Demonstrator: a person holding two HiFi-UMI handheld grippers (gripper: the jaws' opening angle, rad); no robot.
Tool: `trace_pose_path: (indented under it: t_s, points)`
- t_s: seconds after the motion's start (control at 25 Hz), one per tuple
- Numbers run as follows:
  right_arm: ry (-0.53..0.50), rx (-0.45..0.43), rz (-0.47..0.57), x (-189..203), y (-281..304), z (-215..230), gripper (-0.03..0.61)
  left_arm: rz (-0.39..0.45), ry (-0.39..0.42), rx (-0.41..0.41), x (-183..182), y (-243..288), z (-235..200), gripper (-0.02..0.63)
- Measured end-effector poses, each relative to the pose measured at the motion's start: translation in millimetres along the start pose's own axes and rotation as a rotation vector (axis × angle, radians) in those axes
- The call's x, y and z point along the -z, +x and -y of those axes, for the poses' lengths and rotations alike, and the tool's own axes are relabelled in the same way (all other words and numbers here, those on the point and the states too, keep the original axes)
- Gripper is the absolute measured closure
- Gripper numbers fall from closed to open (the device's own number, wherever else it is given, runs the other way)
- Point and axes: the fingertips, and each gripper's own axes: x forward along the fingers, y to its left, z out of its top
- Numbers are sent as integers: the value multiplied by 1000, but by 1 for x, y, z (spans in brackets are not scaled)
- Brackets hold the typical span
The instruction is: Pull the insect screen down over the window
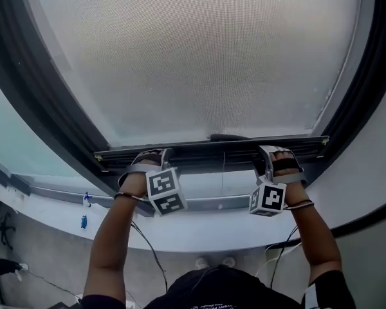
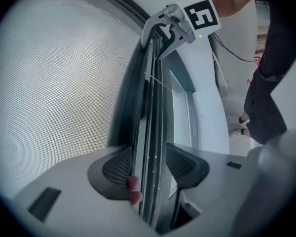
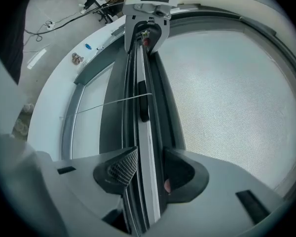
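In the head view, we see the insect screen (image 1: 199, 56) spread from 12 o'clock down past the middle of the window frame (image 1: 45, 114), its bottom bar (image 1: 212, 152) lying level just below centre. The left gripper (image 1: 148, 159) sits on the bar toward 8 o'clock and the right gripper (image 1: 275, 156) toward 4 o'clock, well apart, and a strip of bare glass shows between the bar and the sill (image 1: 180, 237) at 6 o'clock. In the left gripper view, the bar runs from 6 o'clock up to 12, mesh at 9 o'clock, and the two pads pinch the bar from either side. In the right gripper view, the bar again runs from 6 to 12, mesh now at 3 o'clock, a thin cord (image 3: 103, 102) crossing toward 9 o'clock, and these jaws clamp the bar as well. We judge the pull to be well along, with the last stretch left. The next move calls for both hands to draw down together at an even pace, so that the bar stays level and does not bind in the side tracks before it meets the bottom of the frame
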Motion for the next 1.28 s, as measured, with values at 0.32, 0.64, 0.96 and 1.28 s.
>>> trace_pose_path:
  t_s: [0.32, 0.64, 0.96, 1.28]
  points:
    - [-42, -240, -75, -1, -3, -19, 405, -12, 9, 45, 4, 8, 13, 399]
    - [-50, -372, -85, -4, -11, -34, 405, 23, -12, 86, 6, 11, 27, 399]
    - [-14, -425, -93, -4, -12, -46, 406, 30, -18, 101, 7, 18, 38, 399]
    - [5, -392, -85, 2, 1, -60, 407, -25, -8, 78, 9, 26, 46, 402]
